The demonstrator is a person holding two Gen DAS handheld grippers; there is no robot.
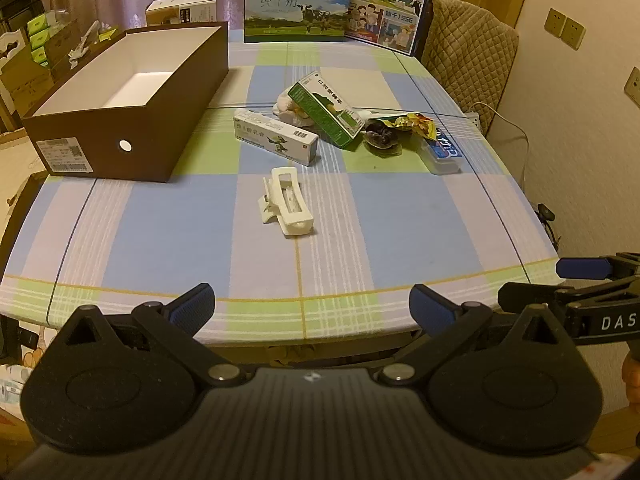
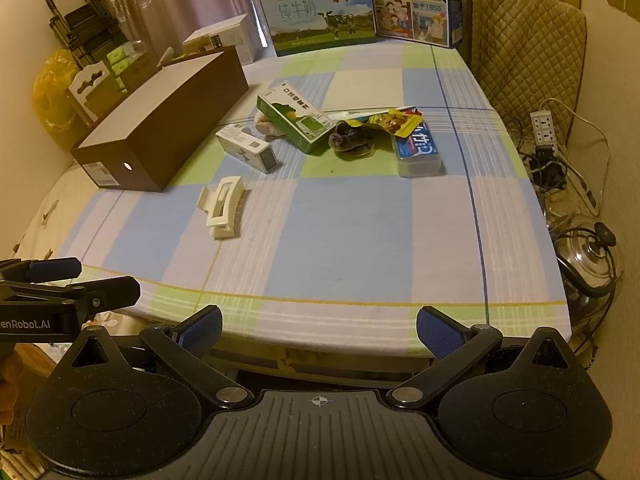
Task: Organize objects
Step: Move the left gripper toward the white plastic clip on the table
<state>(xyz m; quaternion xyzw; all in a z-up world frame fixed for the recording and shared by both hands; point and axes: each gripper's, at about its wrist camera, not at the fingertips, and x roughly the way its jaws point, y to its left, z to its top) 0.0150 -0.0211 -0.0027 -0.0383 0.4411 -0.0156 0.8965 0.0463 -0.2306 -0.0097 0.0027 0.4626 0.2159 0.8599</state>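
Well, nothing's sorted yet: both the left gripper (image 1: 312,304) and right gripper (image 2: 319,326) hover wide and empty at the table's near edge, the brown box (image 1: 132,80) sits bare, and the hair clip (image 1: 286,206), cartons and snacks lie loose mid-table.

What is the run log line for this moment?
left tongs: open, empty | right tongs: open, empty | brown box: empty | hair clip: on tablecloth

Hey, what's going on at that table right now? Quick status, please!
Left gripper and right gripper open, empty, at table edge. Brown box empty; hair clip nearest. Nothing blocking.
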